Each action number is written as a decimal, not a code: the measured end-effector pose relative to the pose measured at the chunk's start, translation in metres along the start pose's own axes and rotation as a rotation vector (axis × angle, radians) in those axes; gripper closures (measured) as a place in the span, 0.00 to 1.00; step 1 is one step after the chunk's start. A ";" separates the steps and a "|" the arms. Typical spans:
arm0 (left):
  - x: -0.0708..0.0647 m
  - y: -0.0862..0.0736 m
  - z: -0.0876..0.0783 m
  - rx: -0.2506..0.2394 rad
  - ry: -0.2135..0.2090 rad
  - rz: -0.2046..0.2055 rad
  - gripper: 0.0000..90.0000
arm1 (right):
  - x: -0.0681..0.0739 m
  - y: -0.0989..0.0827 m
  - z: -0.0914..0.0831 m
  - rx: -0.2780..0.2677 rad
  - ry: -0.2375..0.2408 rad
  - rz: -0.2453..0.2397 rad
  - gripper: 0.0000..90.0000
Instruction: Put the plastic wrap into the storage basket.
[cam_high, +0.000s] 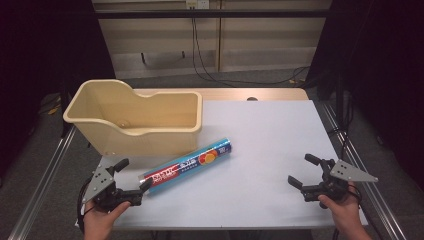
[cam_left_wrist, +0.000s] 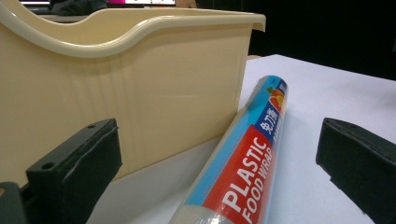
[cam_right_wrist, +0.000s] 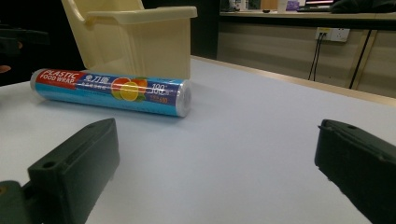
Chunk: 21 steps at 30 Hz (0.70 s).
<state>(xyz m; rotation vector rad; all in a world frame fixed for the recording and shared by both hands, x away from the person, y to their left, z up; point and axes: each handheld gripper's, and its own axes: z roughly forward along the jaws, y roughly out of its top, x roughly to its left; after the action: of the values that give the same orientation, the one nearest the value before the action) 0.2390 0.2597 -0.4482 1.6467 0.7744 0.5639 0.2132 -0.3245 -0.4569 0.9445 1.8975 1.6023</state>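
A roll of plastic food wrap (cam_high: 187, 162) in a blue and red wrapper lies slantwise on the white table top (cam_high: 270, 150), just in front of a cream plastic bin (cam_high: 135, 120). My left gripper (cam_high: 134, 175) rests at the table's near left corner, open, its jaws pointing at the roll's near end. From the left gripper view the roll (cam_left_wrist: 243, 158) lies between the wide jaws, untouched, with the bin wall (cam_left_wrist: 140, 102) behind. My right gripper (cam_high: 304, 171) is open at the near right, with nothing between its jaws. Its view has the roll (cam_right_wrist: 112, 91) and bin (cam_right_wrist: 140, 42) farther off.
The bin stands at the table's back left and has a stepped rim. A wooden strip (cam_high: 235, 94) edges the table's far side. Metal rails (cam_high: 40, 180) run along both sides of the table. Cables (cam_high: 215, 65) hang on the back wall.
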 end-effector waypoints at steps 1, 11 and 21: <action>0.000 0.000 0.000 0.003 0.000 0.002 0.00 | 0.000 0.000 0.000 0.000 0.000 -0.001 0.00; -0.002 0.005 0.006 -0.001 -0.013 -0.003 0.00 | -0.001 0.000 0.000 -0.002 0.000 -0.003 0.00; -0.007 0.014 0.020 -0.003 -0.043 0.006 0.00 | 0.001 -0.001 0.001 0.007 0.010 -0.003 0.00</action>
<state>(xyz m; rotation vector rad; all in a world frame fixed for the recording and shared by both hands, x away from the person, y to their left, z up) 0.2517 0.2395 -0.4382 1.6540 0.7374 0.5318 0.2132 -0.3233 -0.4584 0.9381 1.9117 1.6019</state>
